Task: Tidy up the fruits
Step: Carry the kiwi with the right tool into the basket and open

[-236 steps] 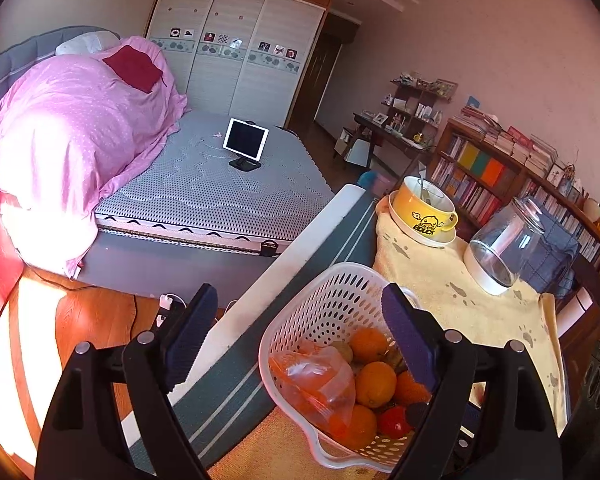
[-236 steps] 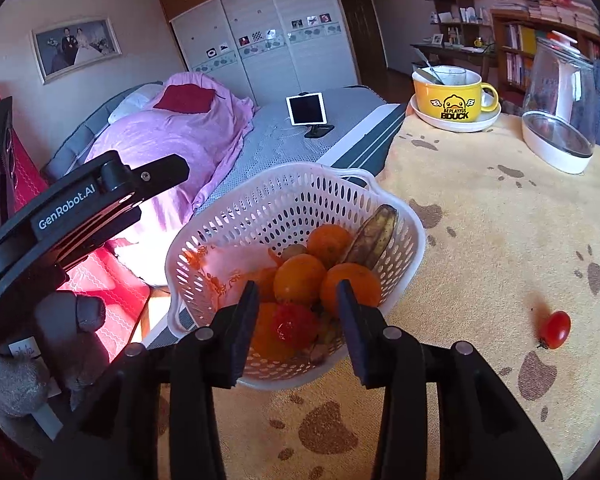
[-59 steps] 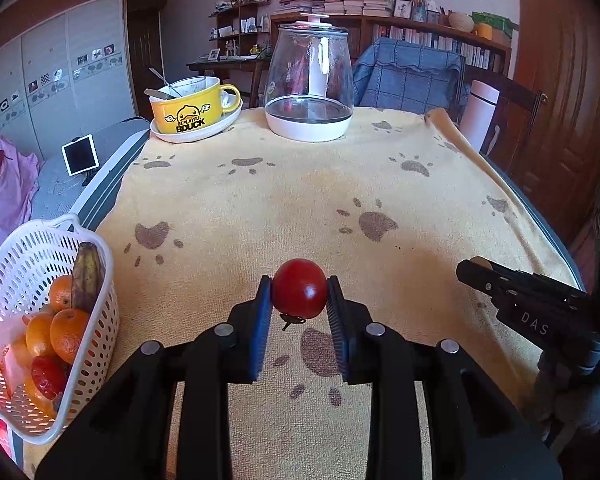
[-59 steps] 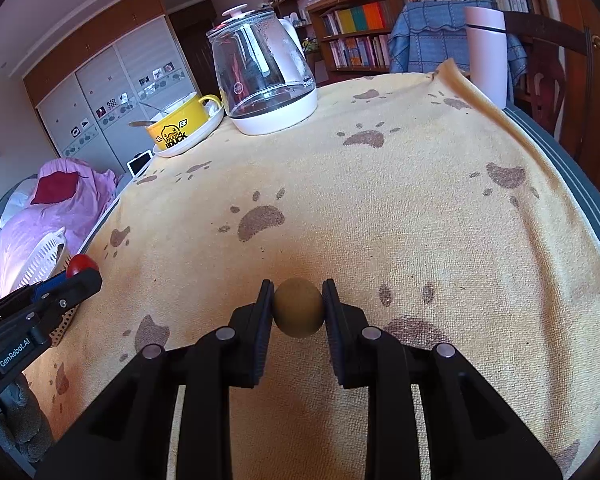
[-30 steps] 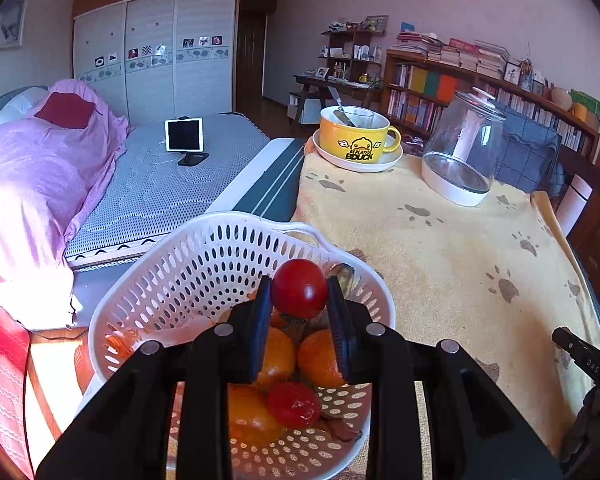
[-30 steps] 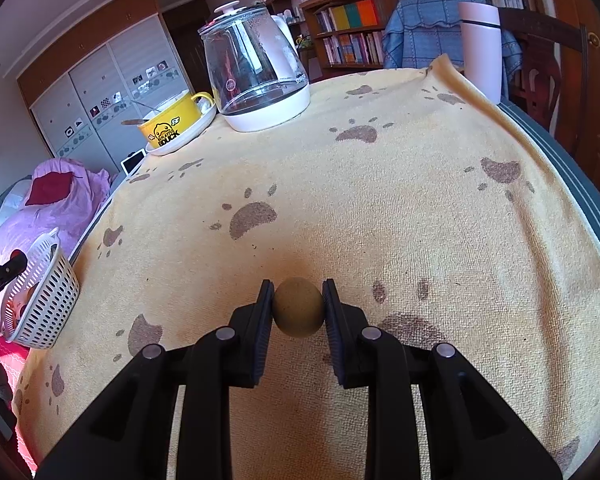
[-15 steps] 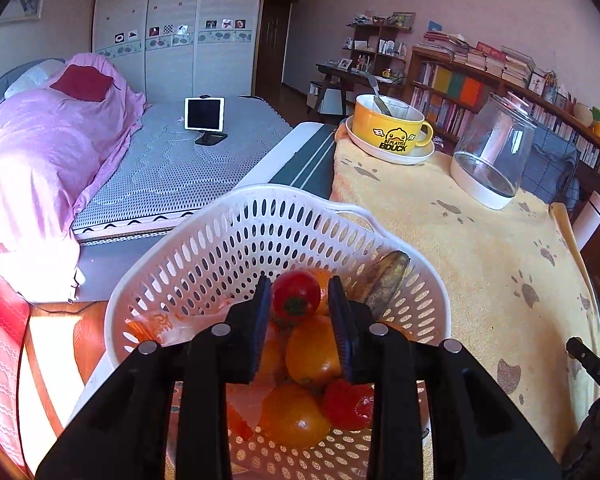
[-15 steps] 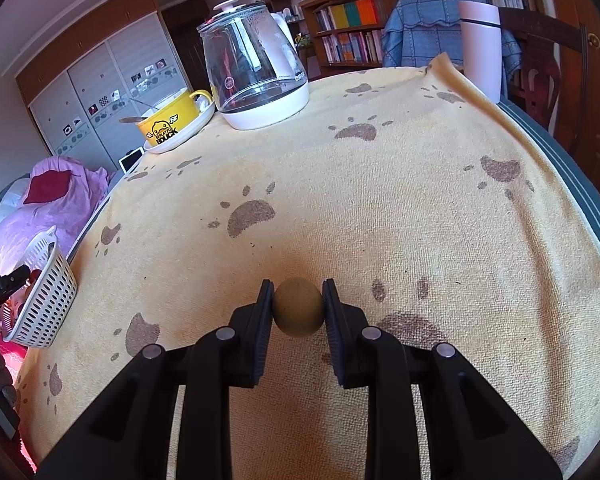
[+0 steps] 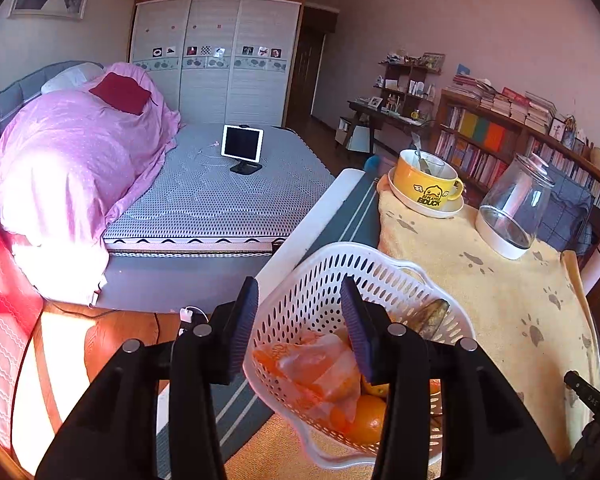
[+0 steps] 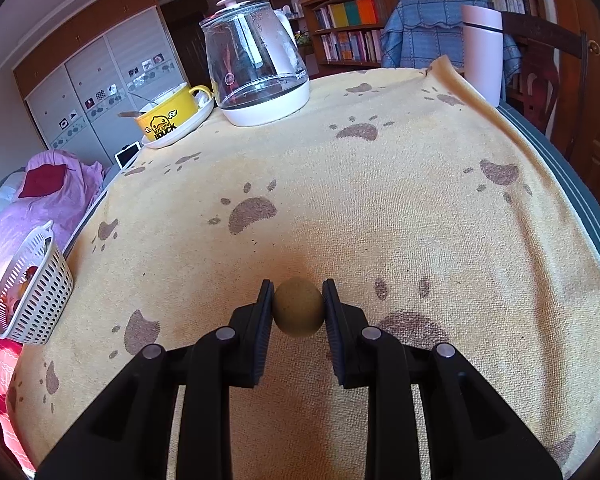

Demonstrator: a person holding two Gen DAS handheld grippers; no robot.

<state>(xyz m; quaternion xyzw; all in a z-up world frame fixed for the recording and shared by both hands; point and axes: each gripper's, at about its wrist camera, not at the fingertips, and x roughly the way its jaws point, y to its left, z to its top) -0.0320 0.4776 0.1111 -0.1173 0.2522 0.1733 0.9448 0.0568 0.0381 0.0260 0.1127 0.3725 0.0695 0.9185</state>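
Right wrist view first: my right tool [image 10: 299, 307] pinches a round brownish-green fruit [image 10: 299, 307] between both fingers, just above the paw-print cloth [image 10: 380, 208] on the surface. Farther off, the white basket [image 10: 36, 292] sits at the surface's left edge — well apart from this fruit. On the left wrist view, my left tool [image 9: 300, 312] gapes wide and empty over the basket's [image 9: 324, 272] near rim; inside lie oranges [image 9: 366, 420], a plastic bag [image 9: 316, 372], a dark banana [image 9: 430, 316]. Beyond stand a yellow mug [image 9: 424, 184] and a glass kettle [image 9: 512, 208].

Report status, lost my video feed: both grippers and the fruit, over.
Left gripper open, empty, above the basket rim. Right gripper shut on a brown round fruit, over the yellow cloth. Path to basket open.
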